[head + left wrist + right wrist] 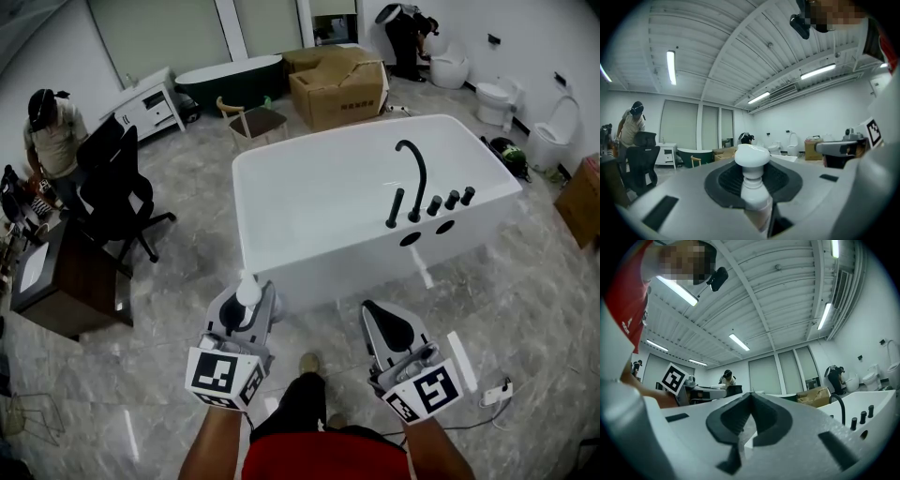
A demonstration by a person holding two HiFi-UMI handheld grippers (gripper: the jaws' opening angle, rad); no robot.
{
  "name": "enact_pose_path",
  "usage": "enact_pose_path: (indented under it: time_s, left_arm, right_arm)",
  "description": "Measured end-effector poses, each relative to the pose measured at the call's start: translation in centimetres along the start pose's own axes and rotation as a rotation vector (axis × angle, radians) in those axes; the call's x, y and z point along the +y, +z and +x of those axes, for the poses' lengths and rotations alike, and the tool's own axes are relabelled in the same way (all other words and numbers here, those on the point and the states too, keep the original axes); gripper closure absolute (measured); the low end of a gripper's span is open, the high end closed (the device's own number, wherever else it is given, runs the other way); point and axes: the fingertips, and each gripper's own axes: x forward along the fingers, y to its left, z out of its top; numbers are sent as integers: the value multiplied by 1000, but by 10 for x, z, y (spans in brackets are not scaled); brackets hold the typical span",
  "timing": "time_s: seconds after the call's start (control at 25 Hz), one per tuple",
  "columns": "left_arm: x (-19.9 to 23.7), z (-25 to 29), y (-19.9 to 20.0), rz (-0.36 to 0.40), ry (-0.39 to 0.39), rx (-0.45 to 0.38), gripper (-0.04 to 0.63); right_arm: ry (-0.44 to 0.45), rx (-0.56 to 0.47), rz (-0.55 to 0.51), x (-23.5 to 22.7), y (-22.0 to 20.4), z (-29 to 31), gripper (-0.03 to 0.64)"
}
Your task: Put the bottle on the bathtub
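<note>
The white bathtub [309,202] stands in the middle of the head view, with a black tap [414,178] and knobs on its right rim. My left gripper [246,302] is held in front of the tub's near left corner, pointing up, shut on a white bottle [247,290]. In the left gripper view the bottle [752,158] shows its round cap and neck rising between the jaws of the left gripper [753,180]. My right gripper [376,312] is beside it, shut and holding nothing. The right gripper [750,398] looks towards the bathtub [876,401] at its right.
Cardboard boxes [337,82], a wooden chair [253,120] and a dark green tub [230,73] stand behind the bathtub. A black office chair [117,192], a dark desk [56,277] and a person [52,131] are at the left. Toilets [492,98] line the right wall. A socket strip [494,392] lies on the floor.
</note>
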Motion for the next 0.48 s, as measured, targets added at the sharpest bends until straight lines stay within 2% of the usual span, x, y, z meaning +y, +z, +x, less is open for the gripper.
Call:
enact_pose_path:
  time_s: [0.16, 0.48]
  left_arm:
    - [24, 50, -35, -10, -3, 15, 505]
    - [76, 154, -113, -14, -55, 73, 505]
  right_arm:
    - [-13, 51, -12, -25, -24, 26, 613]
    - [-105, 141, 7, -87, -72, 97, 612]
